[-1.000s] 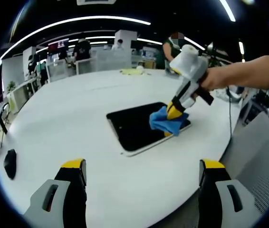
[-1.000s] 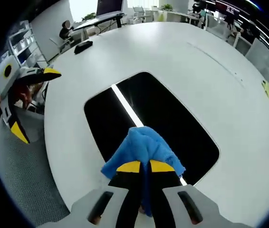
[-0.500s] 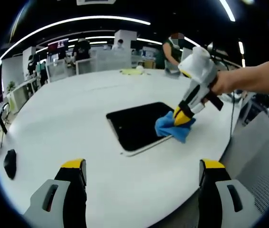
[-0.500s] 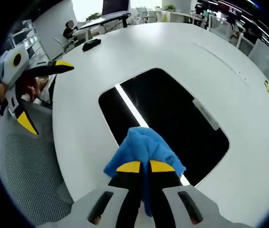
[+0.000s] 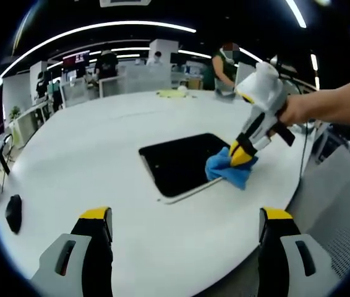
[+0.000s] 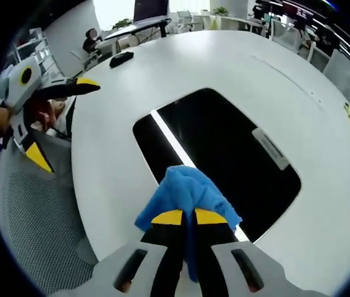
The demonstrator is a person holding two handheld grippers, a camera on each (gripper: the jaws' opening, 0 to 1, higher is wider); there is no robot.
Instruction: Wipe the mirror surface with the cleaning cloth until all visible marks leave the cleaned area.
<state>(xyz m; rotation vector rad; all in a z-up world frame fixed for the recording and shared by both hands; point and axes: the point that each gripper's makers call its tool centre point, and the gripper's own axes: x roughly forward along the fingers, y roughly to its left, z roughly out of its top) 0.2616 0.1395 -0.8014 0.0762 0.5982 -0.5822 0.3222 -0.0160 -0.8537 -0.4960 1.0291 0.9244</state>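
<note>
White and round, the table (image 5: 88,154) carries a dark rectangular mirror (image 5: 178,162) lying flat near its middle — a ceiling light reflected across it in the right gripper view. On the mirror's near edge sits the blue cleaning cloth (image 6: 184,192), pinched between the closed jaws of the right hand-held gripper (image 6: 183,217). The left hand-held gripper (image 5: 184,216) hangs with jaws wide apart, holding nothing — well short of the mirror.
</note>
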